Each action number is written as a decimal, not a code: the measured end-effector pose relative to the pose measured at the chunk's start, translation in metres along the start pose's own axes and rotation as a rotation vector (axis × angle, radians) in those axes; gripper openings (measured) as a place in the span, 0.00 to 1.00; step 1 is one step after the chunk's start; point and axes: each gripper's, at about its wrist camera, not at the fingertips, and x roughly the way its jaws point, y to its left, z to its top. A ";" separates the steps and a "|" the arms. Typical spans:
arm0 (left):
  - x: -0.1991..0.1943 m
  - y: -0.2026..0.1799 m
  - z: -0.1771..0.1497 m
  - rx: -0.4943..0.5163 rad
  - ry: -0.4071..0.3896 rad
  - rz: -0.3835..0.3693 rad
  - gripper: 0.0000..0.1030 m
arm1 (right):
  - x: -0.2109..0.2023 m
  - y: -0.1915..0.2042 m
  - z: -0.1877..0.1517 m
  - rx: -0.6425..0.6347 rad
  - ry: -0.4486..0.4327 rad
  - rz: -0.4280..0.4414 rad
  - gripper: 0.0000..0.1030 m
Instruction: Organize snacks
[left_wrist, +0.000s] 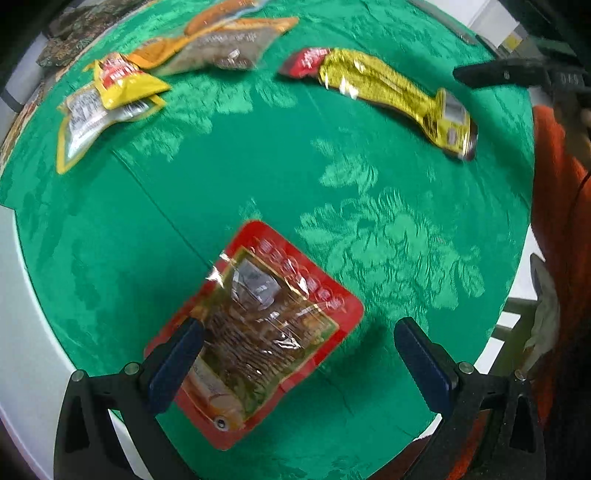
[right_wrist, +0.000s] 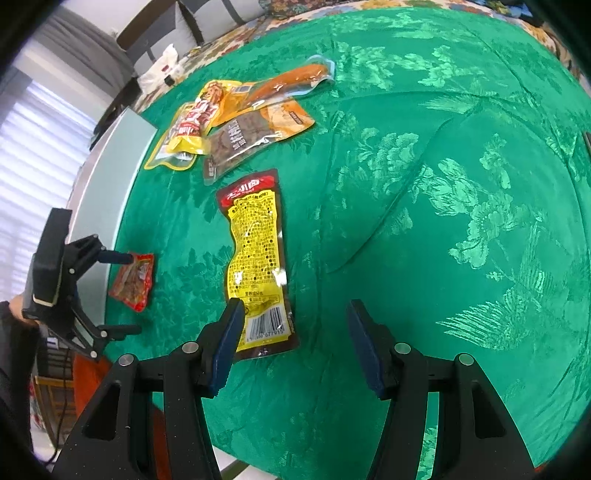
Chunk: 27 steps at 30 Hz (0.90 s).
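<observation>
A red-edged snack packet (left_wrist: 255, 332) lies flat on the green cloth under my left gripper (left_wrist: 299, 354), which points straight down with its jaws wide apart; the packet sits toward the left finger, and neither pad presses on it. In the right wrist view the same red packet (right_wrist: 133, 280) lies beside the left gripper (right_wrist: 123, 291). A long yellow packet (right_wrist: 256, 266) lies before my right gripper (right_wrist: 291, 339), which is open and holds nothing; its barcode end is by the left finger. The yellow packet (left_wrist: 391, 98) also shows at the top right of the left wrist view.
A pile of packets lies at the far side: a small yellow and red one (right_wrist: 188, 129), a dark one (right_wrist: 240, 142) and an orange one (right_wrist: 280, 85). The green tablecloth (right_wrist: 443, 221) covers the table, whose white edge (right_wrist: 107, 177) runs on the left. Chairs stand beyond.
</observation>
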 end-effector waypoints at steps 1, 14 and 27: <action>0.001 -0.002 -0.001 0.007 -0.004 0.011 0.98 | 0.000 -0.001 0.000 0.002 0.000 0.000 0.60; 0.002 -0.024 0.002 -0.045 -0.042 -0.097 0.98 | -0.008 -0.003 0.000 0.011 -0.017 0.005 0.60; 0.011 -0.005 0.013 -0.103 -0.074 0.148 1.00 | -0.015 0.000 -0.001 -0.004 -0.020 -0.011 0.60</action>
